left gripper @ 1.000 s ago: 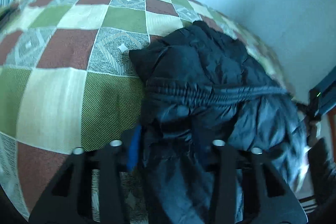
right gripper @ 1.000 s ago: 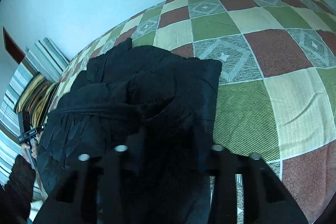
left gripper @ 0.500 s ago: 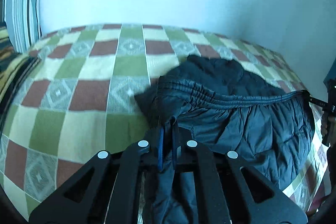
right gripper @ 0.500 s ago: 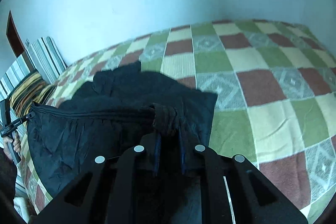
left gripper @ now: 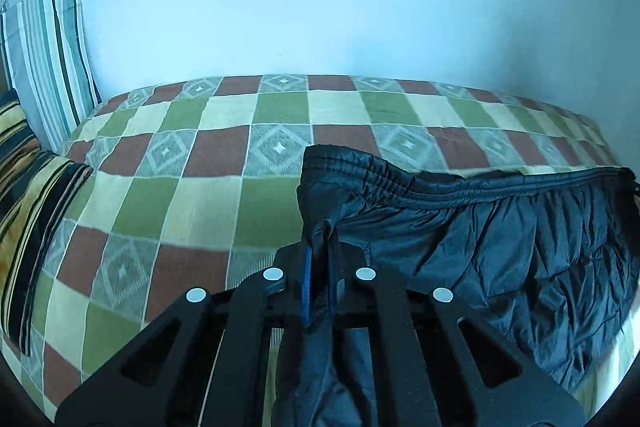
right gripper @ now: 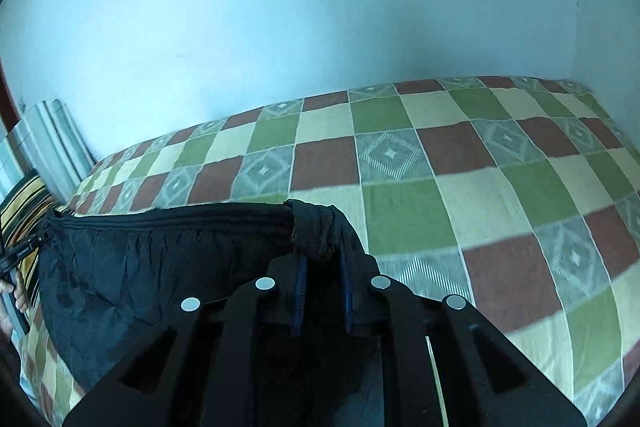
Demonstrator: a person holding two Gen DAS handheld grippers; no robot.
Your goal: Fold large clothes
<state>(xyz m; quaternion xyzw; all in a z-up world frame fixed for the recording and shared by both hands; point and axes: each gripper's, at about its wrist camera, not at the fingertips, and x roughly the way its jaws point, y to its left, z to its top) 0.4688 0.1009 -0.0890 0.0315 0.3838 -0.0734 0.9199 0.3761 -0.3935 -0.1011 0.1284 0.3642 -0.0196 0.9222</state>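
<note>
A dark padded garment with an elastic hem [left gripper: 500, 239] hangs stretched between my two grippers above the bed; it also shows in the right wrist view [right gripper: 160, 267]. My left gripper [left gripper: 319, 251] is shut on one corner of the hem. My right gripper [right gripper: 322, 259] is shut on the other bunched corner. The hem [right gripper: 180, 217] runs taut from one gripper to the other. The lower part of the garment hangs down out of sight behind the grippers.
A bed with a green, brown and cream checked cover [left gripper: 200, 195] fills the space ahead, also in the right wrist view [right gripper: 460, 195]. Striped pillows [left gripper: 44, 59] stand at its left end against a pale wall [left gripper: 320, 7]. A striped cushion [left gripper: 24, 195] lies beside them.
Both grippers closed on the garment's hem corners and lifted it off the bed. The hem is now pulled straight between them and the views have risen toward the wall.
</note>
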